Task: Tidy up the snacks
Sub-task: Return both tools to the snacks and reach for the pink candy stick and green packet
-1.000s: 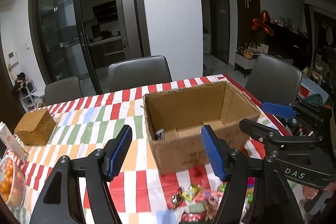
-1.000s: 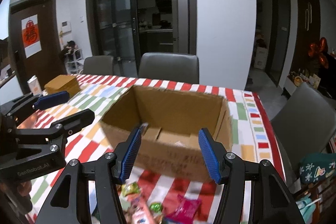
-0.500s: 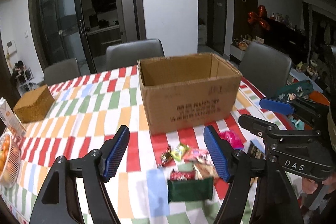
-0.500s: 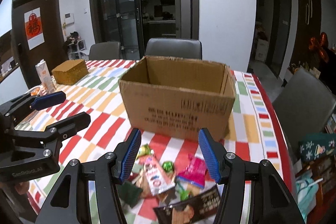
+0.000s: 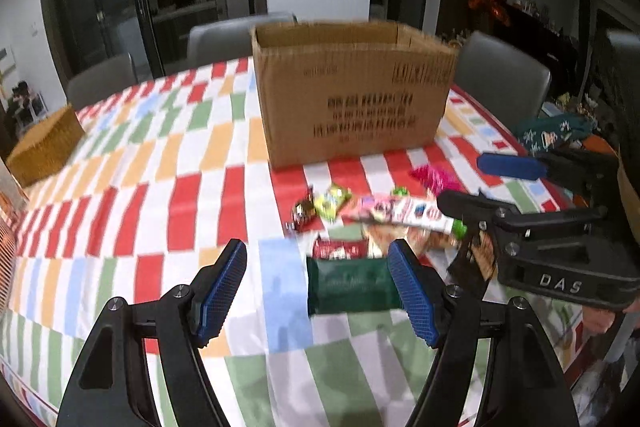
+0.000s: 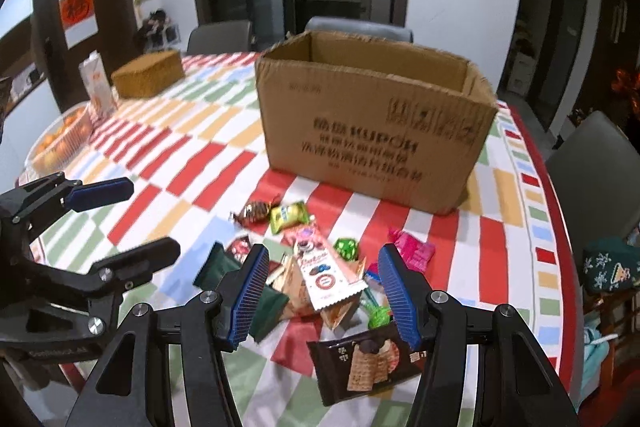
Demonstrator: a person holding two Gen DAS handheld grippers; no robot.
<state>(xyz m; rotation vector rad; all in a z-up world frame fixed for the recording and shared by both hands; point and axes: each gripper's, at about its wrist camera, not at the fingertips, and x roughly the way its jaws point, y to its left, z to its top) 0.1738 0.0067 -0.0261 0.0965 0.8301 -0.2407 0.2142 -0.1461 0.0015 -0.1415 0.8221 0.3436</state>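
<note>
Left wrist view: we see our left gripper [image 5: 318, 293] with fingers [image 5: 222, 291] spread wide, holding nothing, low over the checked desk [image 5: 168, 187]. A dark green packet [image 5: 348, 285] lies between the fingertips, nearer the right one; contact unclear. The snack pile [image 5: 372, 215] spreads from 12 to 1 o'clock of the gripper. The cardboard box [image 5: 352, 95] stands upright and open-topped beyond the pile at 12 o'clock. The right gripper [image 5: 480, 183] shows at 3 o'clock, fingers apart. A woven basket [image 5: 44, 147] sits at 10 o'clock.

Right wrist view: our right gripper [image 6: 322, 293] is also spread and empty, hanging above the pile. A long pink-and-white wrapper [image 6: 322, 267] lies between its fingers; a dark biscuit packet [image 6: 366, 357] sits just below it at 6 o'clock. The box is at 12 o'clock, apart from the sweets. The left gripper shows at 9 o'clock. A fruit basket [image 6: 60, 143] and a carton [image 6: 98, 83] stand at 10 o'clock.
</note>
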